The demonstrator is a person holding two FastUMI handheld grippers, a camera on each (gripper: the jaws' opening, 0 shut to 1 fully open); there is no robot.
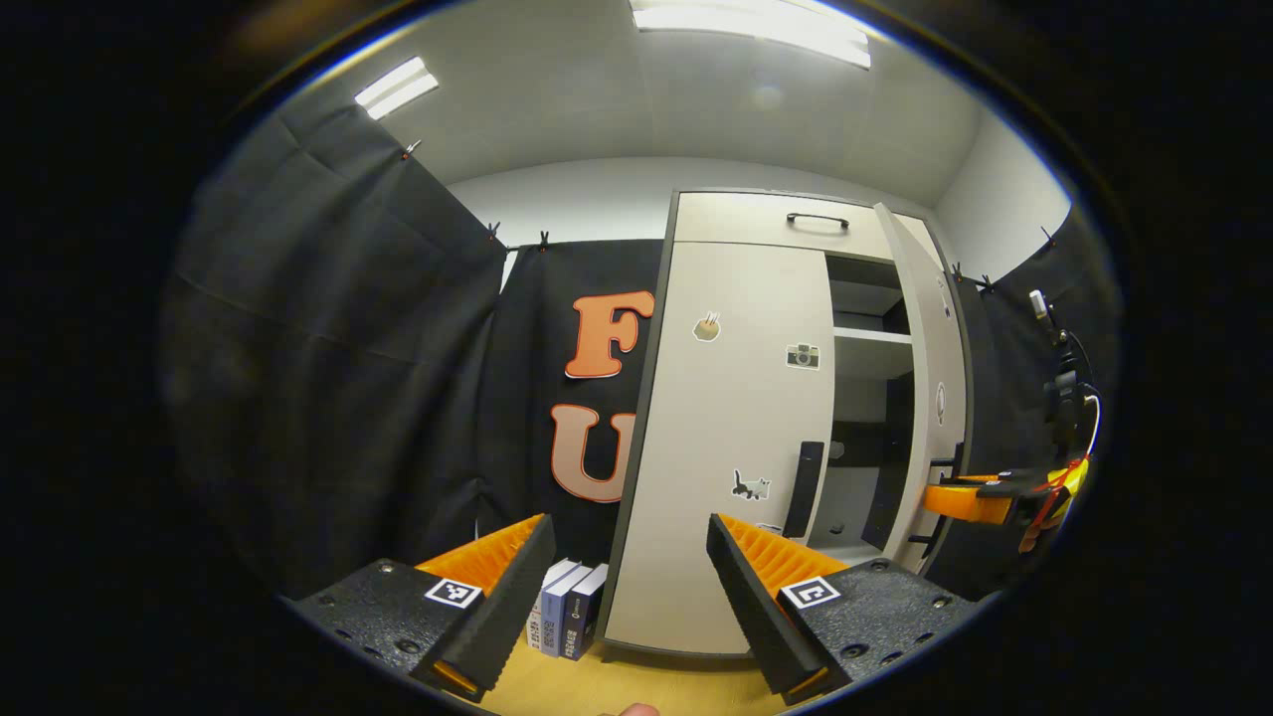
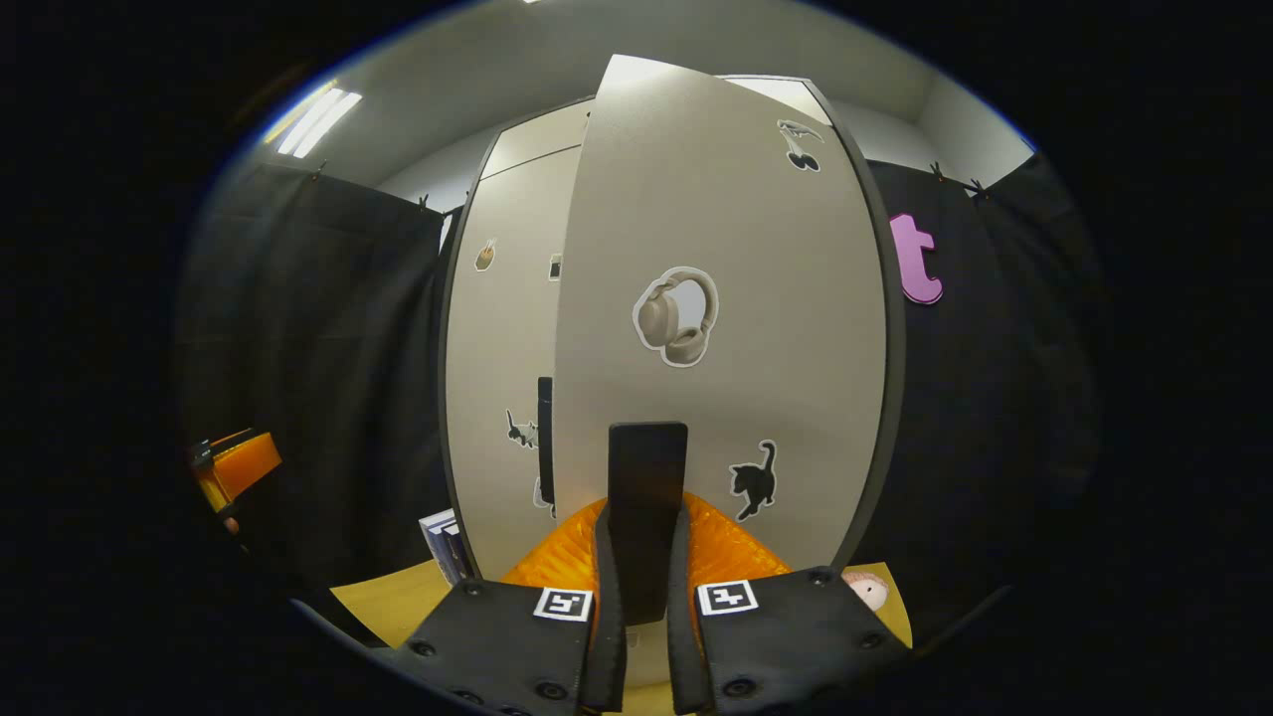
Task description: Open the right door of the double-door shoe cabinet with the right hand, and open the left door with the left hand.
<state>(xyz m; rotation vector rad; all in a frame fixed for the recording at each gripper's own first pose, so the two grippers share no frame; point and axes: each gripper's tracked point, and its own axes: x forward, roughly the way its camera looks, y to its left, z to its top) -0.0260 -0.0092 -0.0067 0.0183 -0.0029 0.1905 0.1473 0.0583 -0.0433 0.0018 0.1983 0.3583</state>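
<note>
The pale shoe cabinet stands ahead. Its left door (image 1: 726,438) is closed, with a black vertical handle (image 1: 804,489) near its right edge. My left gripper (image 1: 629,527) hangs open in front of that door, a little short of it, with nothing between its fingers. The right door (image 2: 716,298) is swung out, and my right gripper (image 2: 644,517) is shut on its black handle (image 2: 646,467). In the left gripper view the right door (image 1: 935,398) stands edge-on, with the right gripper (image 1: 980,497) at its handle. The left gripper (image 2: 234,467) appears far left in the right gripper view.
Dark shelves (image 1: 870,338) show inside the opened half. A drawer with a black handle (image 1: 818,221) tops the cabinet. Several books (image 1: 567,622) stand on the wooden floor (image 1: 636,686) beside the cabinet's left foot. Black cloth walls close in both sides; a camera rig (image 1: 1059,388) stands at the right.
</note>
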